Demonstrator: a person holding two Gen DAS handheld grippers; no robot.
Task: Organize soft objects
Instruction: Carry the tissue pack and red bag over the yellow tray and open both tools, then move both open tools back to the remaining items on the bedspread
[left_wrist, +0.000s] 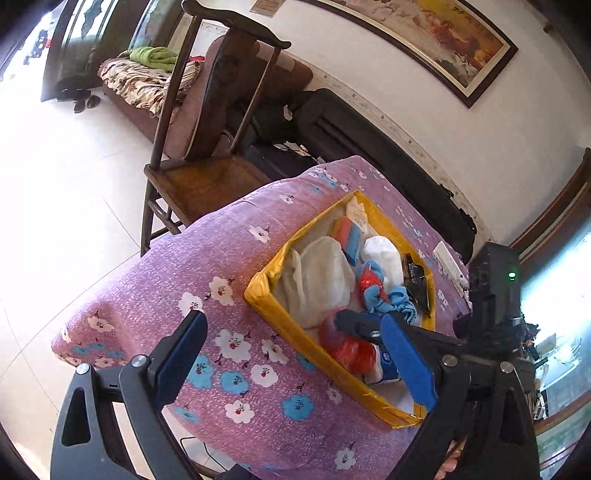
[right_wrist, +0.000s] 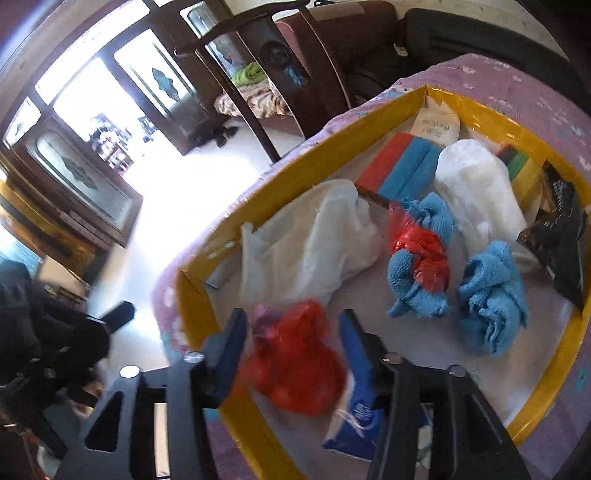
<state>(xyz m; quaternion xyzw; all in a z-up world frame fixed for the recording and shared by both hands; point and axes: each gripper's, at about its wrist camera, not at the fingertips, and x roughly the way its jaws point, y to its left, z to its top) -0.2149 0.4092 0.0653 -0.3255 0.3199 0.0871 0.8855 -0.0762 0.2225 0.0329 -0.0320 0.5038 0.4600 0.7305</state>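
Observation:
A cardboard box with a yellow-taped rim (left_wrist: 263, 291) (right_wrist: 384, 110) sits on a purple flowered cloth (left_wrist: 229, 266). Inside lie a white cloth (right_wrist: 314, 236), two crumpled blue towels (right_wrist: 491, 295), red and blue sponges (right_wrist: 402, 166), a white bag (right_wrist: 476, 192), a black packet (right_wrist: 561, 236) and a blue tissue pack (right_wrist: 354, 417). My right gripper (right_wrist: 295, 332) reaches down into the box's near corner. A crumpled red plastic bag (right_wrist: 295, 362) lies between its parted fingers, which stand open. My left gripper (left_wrist: 291, 317) hangs wide open at the box's near rim, holding nothing.
A dark wooden chair (left_wrist: 207, 173) stands beyond the covered table's far corner, with black luggage (left_wrist: 369, 129) along the wall behind. A white power strip (left_wrist: 448, 262) lies on the cloth past the box. White tiled floor (left_wrist: 66, 184) spreads to the left.

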